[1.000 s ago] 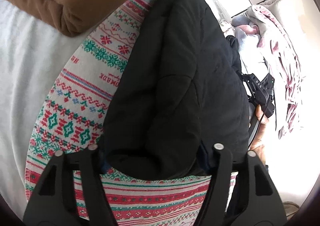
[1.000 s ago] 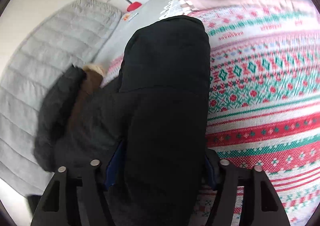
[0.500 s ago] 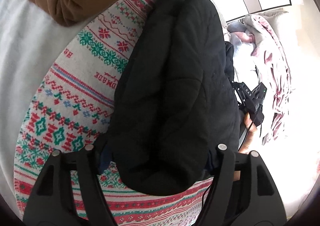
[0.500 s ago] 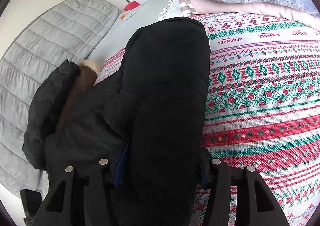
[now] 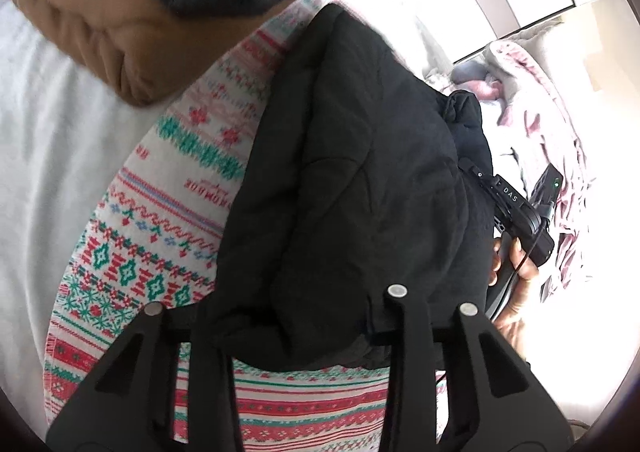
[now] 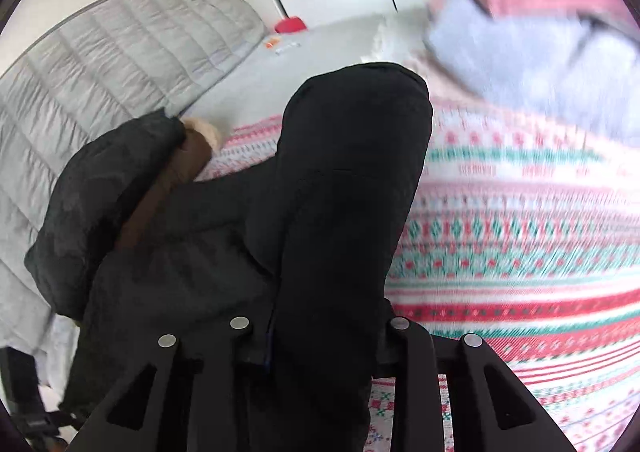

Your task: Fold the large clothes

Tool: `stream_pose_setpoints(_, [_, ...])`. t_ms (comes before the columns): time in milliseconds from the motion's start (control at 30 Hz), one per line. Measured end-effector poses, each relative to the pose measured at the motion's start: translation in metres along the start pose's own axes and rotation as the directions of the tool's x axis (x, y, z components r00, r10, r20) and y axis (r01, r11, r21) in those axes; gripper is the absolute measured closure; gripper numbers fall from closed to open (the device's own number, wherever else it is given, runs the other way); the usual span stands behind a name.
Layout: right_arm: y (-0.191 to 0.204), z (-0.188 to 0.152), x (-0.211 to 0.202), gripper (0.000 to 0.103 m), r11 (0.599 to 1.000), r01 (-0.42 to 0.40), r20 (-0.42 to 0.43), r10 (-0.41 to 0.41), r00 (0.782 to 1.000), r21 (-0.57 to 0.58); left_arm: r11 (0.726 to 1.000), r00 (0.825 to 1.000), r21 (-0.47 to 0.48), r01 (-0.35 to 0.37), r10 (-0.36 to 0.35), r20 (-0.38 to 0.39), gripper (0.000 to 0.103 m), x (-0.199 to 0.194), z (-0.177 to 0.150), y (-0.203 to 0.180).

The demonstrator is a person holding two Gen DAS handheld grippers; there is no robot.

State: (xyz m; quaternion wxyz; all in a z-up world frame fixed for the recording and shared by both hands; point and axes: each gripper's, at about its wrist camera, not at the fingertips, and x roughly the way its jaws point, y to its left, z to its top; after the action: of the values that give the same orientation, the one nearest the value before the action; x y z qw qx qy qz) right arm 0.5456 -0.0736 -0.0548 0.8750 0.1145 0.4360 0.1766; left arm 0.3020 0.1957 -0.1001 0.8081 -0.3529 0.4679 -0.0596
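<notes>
Spread over the bed, a red, green and white patterned knit blanket point(image 5: 160, 260) carries the black quilted puffer jacket point(image 5: 352, 187). Both the left gripper point(image 5: 296, 336) and right gripper point(image 6: 320, 336) have jaws closing, each with a thick jacket fold between them.

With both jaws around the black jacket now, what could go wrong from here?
1. The black puffy jacket is thick and slippery-looking; the left gripper and right gripper, jaws closing on bunched fabric, may pinch only the outer layer, so it may slip.
2. It lies on the patterned blanket, which may get dragged along.
3. The hood hangs loose and may spoil the fold.
</notes>
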Motion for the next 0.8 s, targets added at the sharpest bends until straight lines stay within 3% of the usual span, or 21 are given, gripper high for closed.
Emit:
stream_pose_setpoints(133, [0.017, 0.010, -0.028, 0.074, 1.000, -0.007, 0.048, 0.009, 0.999, -0.029, 0.999, 0.998, 0.036, 0.036, -0.038, 0.047, 0.068, -0.017, 0.001, -0.012])
stream_pose_setpoints(367, [0.009, 0.017, -0.075, 0.074, 0.999, 0.003, 0.091, 0.000, 0.996, -0.037, 0.990, 0.993, 0.114, 0.088, -0.096, 0.069, 0.069, -0.033, -0.016, -0.040])
stream_pose_setpoints(600, [-0.023, 0.000, -0.135, 0.074, 0.999, 0.039, 0.115, -0.035, 0.993, -0.030, 0.969, 0.993, 0.227, 0.094, -0.108, 0.048, 0.069, -0.033, -0.049, -0.095])
stream_pose_setpoints(800, [-0.076, -0.018, -0.200, 0.074, 0.997, 0.081, 0.138, -0.082, 0.987, 0.013, 0.930, 0.991, 0.343, 0.131, -0.137, -0.008, 0.069, -0.020, -0.089, -0.150])
